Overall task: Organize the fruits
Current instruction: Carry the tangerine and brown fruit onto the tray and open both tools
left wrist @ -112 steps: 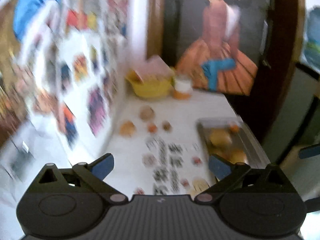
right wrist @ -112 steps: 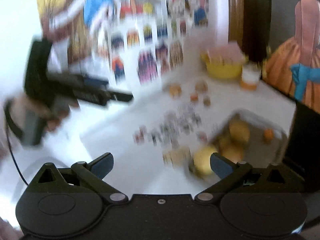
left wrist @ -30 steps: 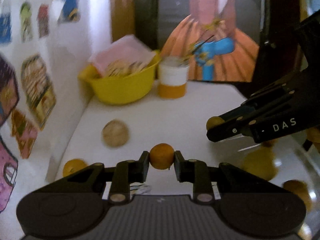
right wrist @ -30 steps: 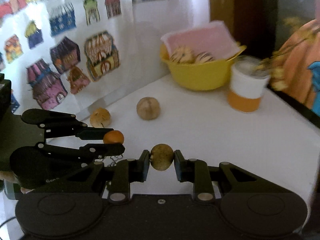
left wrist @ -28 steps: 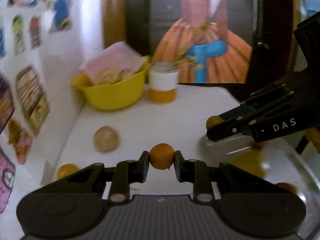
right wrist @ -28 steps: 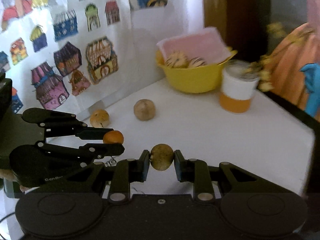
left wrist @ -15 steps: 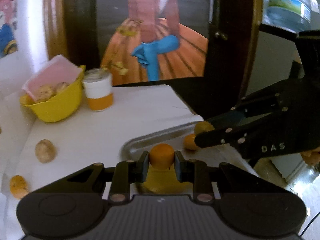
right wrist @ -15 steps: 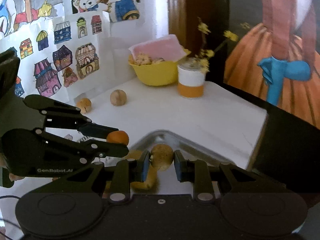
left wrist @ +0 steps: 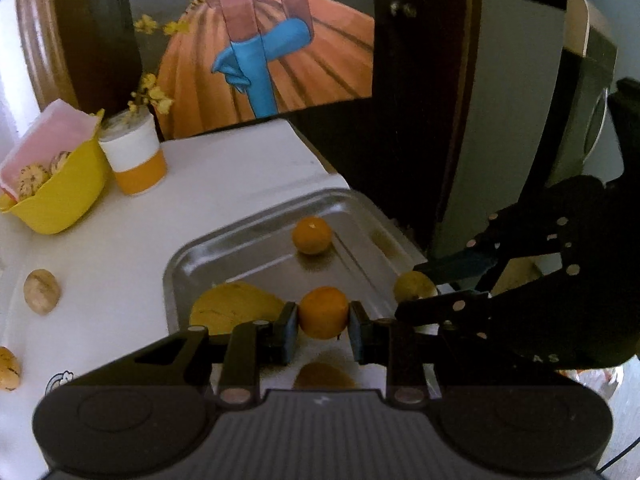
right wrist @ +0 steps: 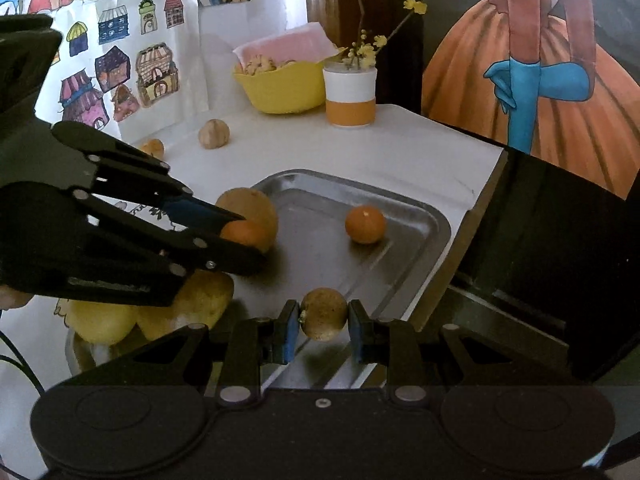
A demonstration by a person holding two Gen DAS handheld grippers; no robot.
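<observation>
My left gripper (left wrist: 323, 322) is shut on a small orange fruit (left wrist: 323, 312) and hangs over the steel tray (left wrist: 192, 252). My right gripper (right wrist: 323, 326) is shut on a small brown-green fruit (right wrist: 323, 319) above the tray's (right wrist: 420, 208) near right part. Each gripper shows in the other's view, the left gripper (right wrist: 236, 236) at the left and the right gripper (left wrist: 414, 290) at the right. Another small orange (right wrist: 365, 224) lies in the tray, along with yellow fruits (right wrist: 200, 300) and a brown round fruit (right wrist: 248, 206).
Two loose fruits (right wrist: 214, 133) (right wrist: 153, 148) lie on the white table (right wrist: 280, 148) by the sticker wall. A yellow bowl (right wrist: 280, 88) with a pink cloth and a white-orange cup (right wrist: 351, 96) of yellow flowers stand at the back. A dark gap drops off right of the table edge.
Both grippers have carried their fruits from over the white table to above the steel tray and now sit lower over it. Their grips have not changed.
</observation>
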